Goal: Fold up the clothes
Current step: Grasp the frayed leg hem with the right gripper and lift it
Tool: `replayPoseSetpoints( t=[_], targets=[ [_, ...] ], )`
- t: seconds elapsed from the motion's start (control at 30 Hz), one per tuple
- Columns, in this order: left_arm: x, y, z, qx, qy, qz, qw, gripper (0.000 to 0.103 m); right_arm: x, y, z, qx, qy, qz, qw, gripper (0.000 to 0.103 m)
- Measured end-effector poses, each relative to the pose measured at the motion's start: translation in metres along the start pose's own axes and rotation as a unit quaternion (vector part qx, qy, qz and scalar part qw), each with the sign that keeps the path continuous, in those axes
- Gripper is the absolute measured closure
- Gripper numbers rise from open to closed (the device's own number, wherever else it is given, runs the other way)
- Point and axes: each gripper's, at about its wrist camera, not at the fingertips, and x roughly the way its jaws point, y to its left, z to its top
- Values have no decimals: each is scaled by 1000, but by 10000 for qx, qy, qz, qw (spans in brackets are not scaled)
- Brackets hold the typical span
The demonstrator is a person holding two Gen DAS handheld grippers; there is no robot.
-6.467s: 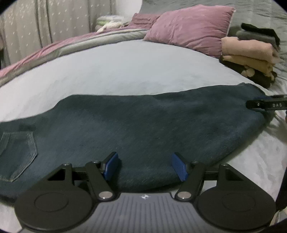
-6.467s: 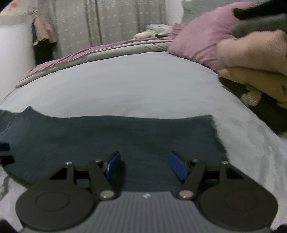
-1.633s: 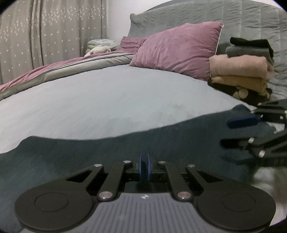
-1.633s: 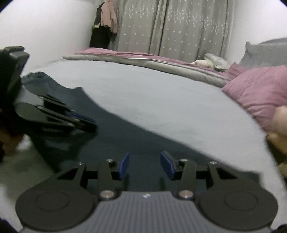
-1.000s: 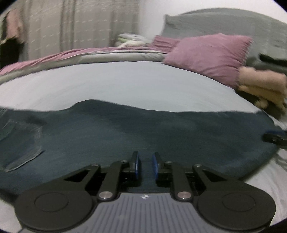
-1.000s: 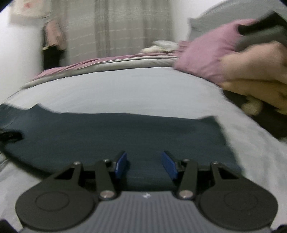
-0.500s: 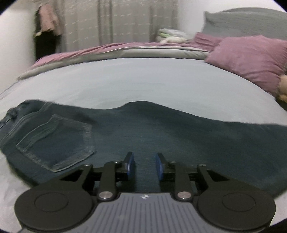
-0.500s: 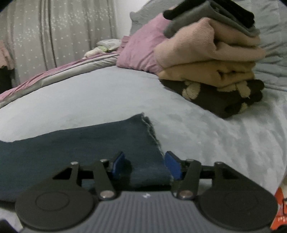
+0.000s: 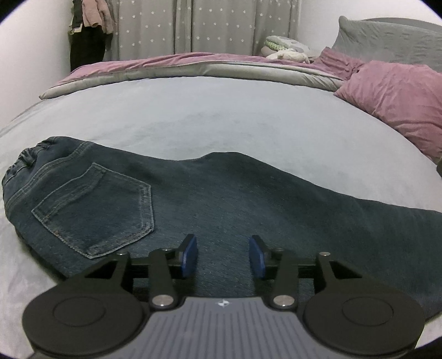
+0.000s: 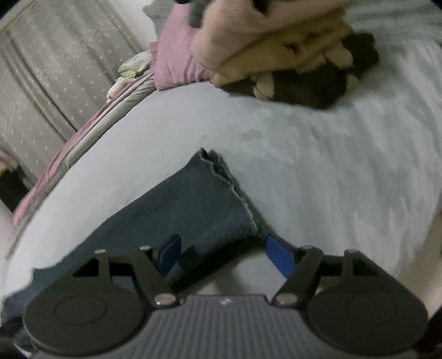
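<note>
Dark blue jeans (image 9: 221,198) lie flat across the pale grey bed, folded lengthwise, with the back pocket (image 9: 96,210) and elastic waistband (image 9: 25,157) at the left. My left gripper (image 9: 223,258) hovers open over the near edge of the jeans, just right of the pocket, holding nothing. In the right wrist view the frayed leg hem (image 10: 229,185) points away from me. My right gripper (image 10: 223,255) stands wide open around the near corner of that hem; the cloth lies between the blue pads, not pinched.
A stack of folded clothes (image 10: 276,47), beige over dark, sits on the bed beyond the hem. Purple pillows (image 9: 395,102) and a grey headboard (image 9: 392,41) are at the right. A rolled purple-grey duvet (image 9: 179,69) lines the far side, with curtains (image 9: 207,24) behind.
My left gripper has opened wider and shifted left toward the pocket end. My right gripper has opened, tilted and moved to the hem corner; the clothes stack now looks closer.
</note>
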Motion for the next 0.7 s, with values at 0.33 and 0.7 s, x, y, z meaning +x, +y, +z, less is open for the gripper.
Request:
replayPoseSetpoints(
  t=[0.33,0.7],
  targets=[
    [-3,-3,-2,-12,48,-64,10000,60,8,-10,-13,762,367,427,9955,33],
    [-5,-8,-1,-99,-9,-283,9996,59,30,11,-12,587,114,184,9980,53]
  ],
)
